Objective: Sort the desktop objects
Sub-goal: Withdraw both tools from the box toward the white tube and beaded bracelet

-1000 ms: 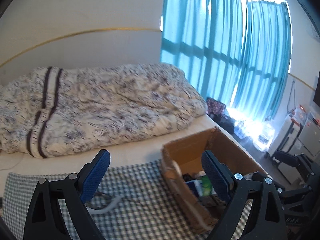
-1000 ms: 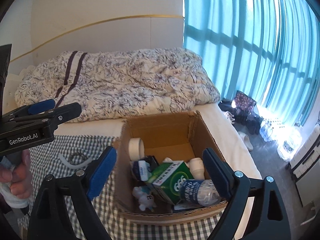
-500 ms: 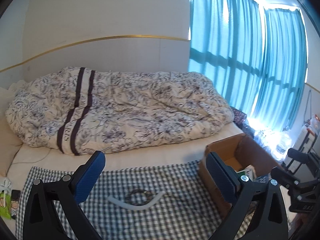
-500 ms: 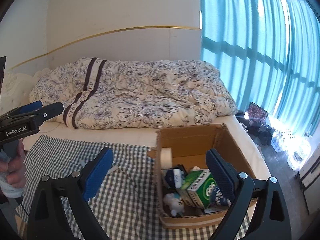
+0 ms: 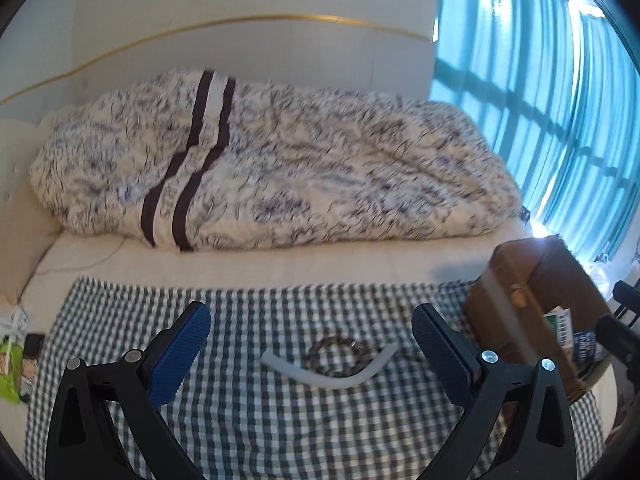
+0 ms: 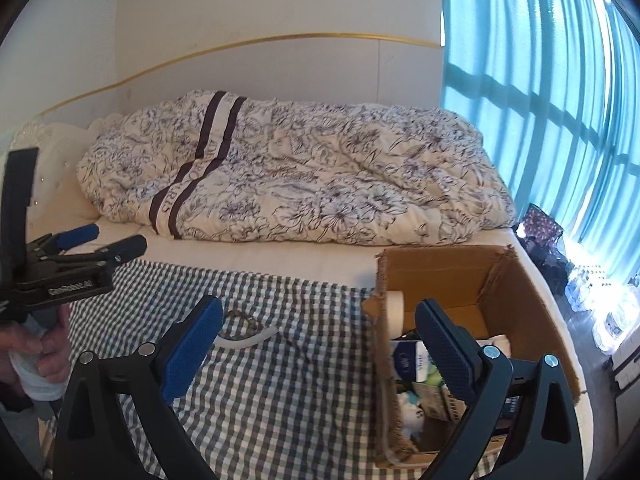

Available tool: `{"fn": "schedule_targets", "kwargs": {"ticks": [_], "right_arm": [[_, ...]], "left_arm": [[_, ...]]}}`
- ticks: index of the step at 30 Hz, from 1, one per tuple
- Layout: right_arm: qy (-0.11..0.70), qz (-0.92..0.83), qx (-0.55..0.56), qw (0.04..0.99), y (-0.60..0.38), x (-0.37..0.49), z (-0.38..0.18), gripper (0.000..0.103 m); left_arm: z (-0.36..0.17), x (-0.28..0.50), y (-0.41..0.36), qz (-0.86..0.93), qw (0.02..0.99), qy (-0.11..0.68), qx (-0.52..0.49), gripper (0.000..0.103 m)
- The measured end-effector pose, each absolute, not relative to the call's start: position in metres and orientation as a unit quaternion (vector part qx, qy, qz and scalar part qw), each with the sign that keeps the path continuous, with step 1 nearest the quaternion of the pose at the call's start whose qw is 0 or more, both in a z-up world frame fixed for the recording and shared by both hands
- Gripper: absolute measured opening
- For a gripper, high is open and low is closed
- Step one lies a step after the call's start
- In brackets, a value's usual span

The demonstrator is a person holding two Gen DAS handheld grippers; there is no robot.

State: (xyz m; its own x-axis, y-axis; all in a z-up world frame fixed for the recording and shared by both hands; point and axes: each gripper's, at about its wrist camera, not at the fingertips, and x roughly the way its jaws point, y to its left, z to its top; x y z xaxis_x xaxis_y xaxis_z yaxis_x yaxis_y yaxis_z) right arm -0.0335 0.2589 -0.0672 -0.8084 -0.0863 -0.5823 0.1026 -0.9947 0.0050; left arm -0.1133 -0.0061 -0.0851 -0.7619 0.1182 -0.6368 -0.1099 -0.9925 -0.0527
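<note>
Hovering with its blue fingers spread and holding nothing, the left gripper (image 5: 306, 350) is facing a white curved tube (image 5: 332, 372) and a braided ring (image 5: 338, 354) lying touching on the checked cloth (image 5: 280, 420). Seen from the right wrist, the right gripper (image 6: 318, 346) is hanging spread and empty beside the cardboard box (image 6: 528, 300), which is holding sorted items

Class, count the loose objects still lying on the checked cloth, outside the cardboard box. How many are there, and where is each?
2. A white curved tube lies mid-cloth, and a braided brown ring lies just behind it, touching it. The gripper fingers may hide others.
</note>
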Motion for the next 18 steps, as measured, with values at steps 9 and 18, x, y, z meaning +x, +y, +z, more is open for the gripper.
{"fn": "schedule_targets", "kwargs": {"ticks": [9,18], "right_arm": [[0.016,-0.935,0.35,0.063,0.244,-0.069,-0.106,0.097],[0.006,-0.918,0.39,0.074,0.239,-0.102,-0.146,0.097]], "left_arm": [[-0.165,-0.146,-0.022,0.91,0.025,0.005,-0.413,0.095],[-0.218,-0.17,-0.017,0.885,0.033,0.009,-0.465,0.085]]}}
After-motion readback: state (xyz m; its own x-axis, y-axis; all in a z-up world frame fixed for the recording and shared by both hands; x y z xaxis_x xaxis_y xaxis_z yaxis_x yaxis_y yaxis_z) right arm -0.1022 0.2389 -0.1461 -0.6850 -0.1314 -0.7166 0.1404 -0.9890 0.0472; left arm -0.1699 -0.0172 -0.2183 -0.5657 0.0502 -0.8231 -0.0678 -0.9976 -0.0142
